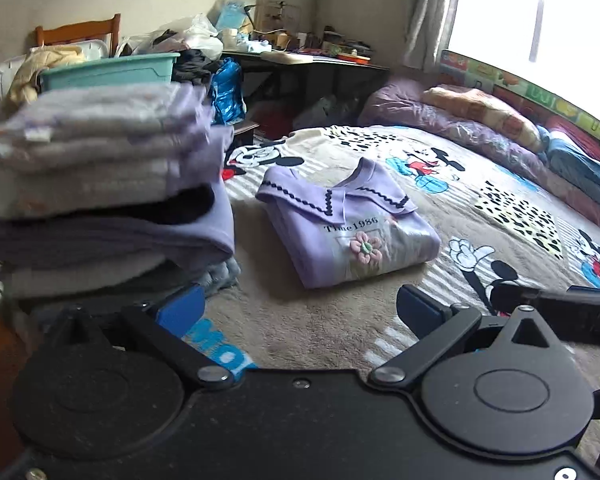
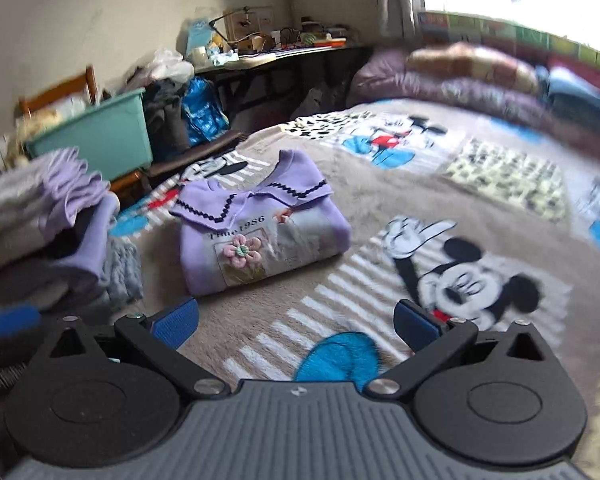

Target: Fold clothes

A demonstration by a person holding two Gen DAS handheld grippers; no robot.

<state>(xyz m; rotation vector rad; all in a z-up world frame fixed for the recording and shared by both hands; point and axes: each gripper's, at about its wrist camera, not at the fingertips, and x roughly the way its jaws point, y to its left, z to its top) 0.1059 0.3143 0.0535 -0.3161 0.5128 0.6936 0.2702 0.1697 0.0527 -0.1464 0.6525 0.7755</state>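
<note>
On the blanket (image 1: 340,328) lies a folded lilac top (image 1: 352,224) (collar up); both grippers (image 1: 300,304) (image 2: 296,320) gape wide.

- purple top (image 1: 352,224): soft matt knit cloth, dark wavy trim on collar, fuzzy flower patch on front
- blanket (image 1: 332,320) under the top: plush, short-pile fleece, matt, printed cartoon pattern
- stack of folded clothes (image 1: 100,184) left of the top: matt cloth layers, some fleecy, one ribbed knit at the bottom
- left gripper (image 1: 300,308): matt black plastic body, fine-textured; blue pads look rubbery; shiny metal pivot screws
- right gripper (image 2: 296,320): same black plastic, ribbed grey panel, blue grooved pads
- bin (image 2: 100,140) behind the stack: smooth teal plastic
- chair (image 1: 80,32) behind the bin: varnished wood
- blue bag (image 1: 226,92) beside the bin: glossy crinkled plastic
</note>
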